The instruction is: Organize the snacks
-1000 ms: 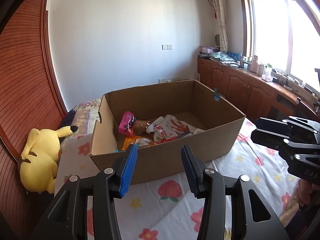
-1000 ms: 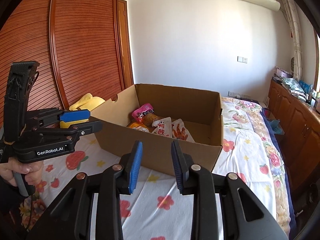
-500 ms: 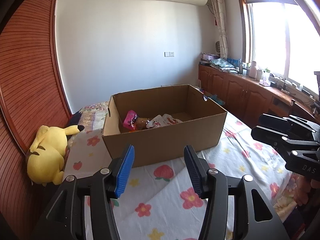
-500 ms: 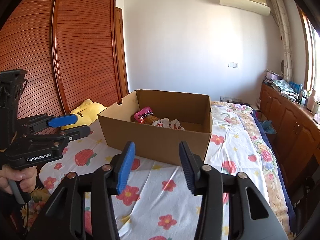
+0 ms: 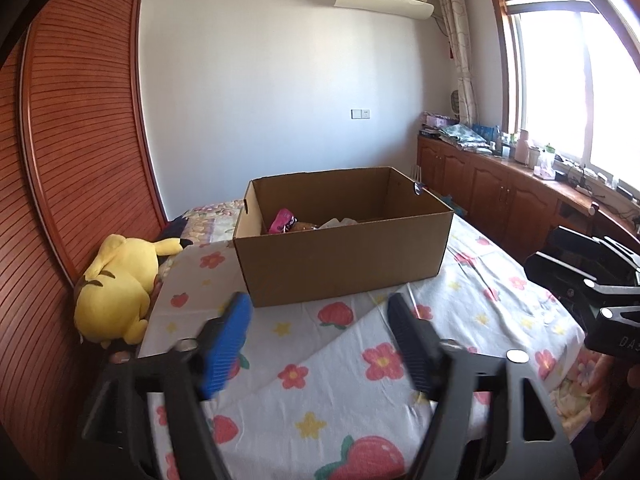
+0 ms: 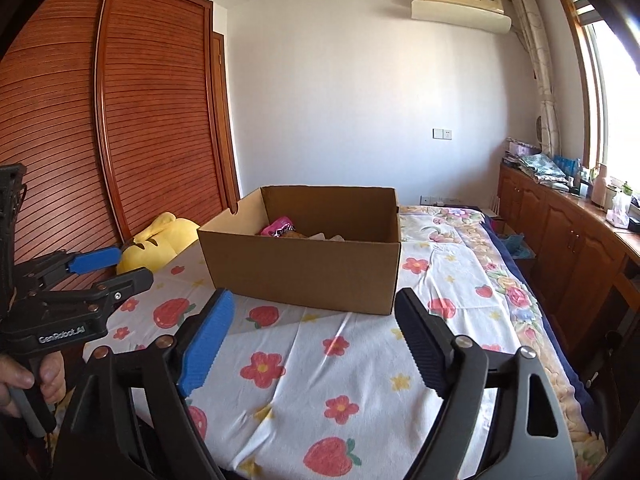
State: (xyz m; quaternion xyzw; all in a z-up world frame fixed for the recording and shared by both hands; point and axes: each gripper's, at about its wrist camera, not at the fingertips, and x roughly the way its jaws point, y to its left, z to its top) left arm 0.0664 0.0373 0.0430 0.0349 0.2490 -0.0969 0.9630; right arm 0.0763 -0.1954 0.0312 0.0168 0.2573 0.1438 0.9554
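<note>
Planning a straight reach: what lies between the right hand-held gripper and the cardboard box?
Only bare floral bedsheet between right hand-held gripper and cardboard box, per right wrist view.

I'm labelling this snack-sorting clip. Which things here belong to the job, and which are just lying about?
Part of the job:
cardboard box
pink snack packet inside it
left gripper, open, empty
right gripper, open, empty

Just lying about:
yellow plush toy
flowered bedsheet
clutter on the cabinet top
</note>
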